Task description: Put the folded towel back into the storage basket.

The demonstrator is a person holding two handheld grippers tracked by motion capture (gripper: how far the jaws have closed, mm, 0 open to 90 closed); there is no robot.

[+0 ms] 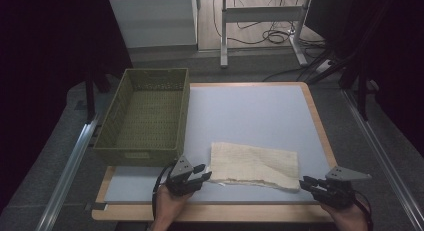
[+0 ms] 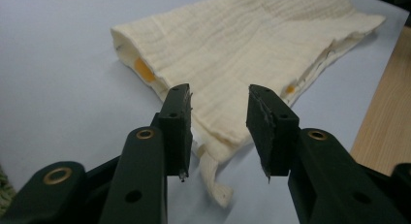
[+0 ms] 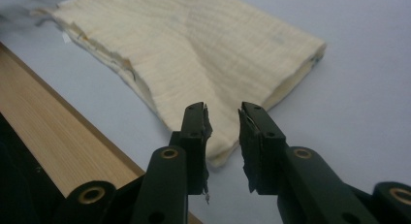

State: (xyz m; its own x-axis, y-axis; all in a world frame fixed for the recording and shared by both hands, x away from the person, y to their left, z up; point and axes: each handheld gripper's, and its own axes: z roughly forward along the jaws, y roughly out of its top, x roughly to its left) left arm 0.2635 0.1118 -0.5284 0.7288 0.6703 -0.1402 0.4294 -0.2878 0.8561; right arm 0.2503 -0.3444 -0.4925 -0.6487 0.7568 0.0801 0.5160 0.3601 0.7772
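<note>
Count: one folded cream cloth (image 1: 254,166), one green woven basket (image 1: 145,116), two grippers. Cloth lies flat on the blue-grey table mat (image 1: 250,111), near the front edge, right of the basket and clear of it.

Left gripper (image 1: 202,177) sits at the cloth's near-left corner. In the left gripper view its jaws stand apart, moderate gap, cloth corner (image 2: 218,136) lying between them, pads not pressing on it. Right gripper (image 1: 303,182) is at the near-right corner; in the right gripper view the gap is narrower, cloth corner (image 3: 218,136) just ahead of and between the tips, not pinched.

Hard to read: orange patches (image 2: 144,70) peek out from inside the fold, can't tell what they are. A loose strip (image 2: 213,178) hangs off the cloth corner under the left jaws. Layer count at the frayed edge unclear. Hands cut off at the bottom of the high view.

Around: wooden table border (image 1: 210,211), metal rails either side, desk frame (image 1: 260,21) and cables (image 1: 272,36) on the floor behind. Nothing between the cloth and the basket.
</note>
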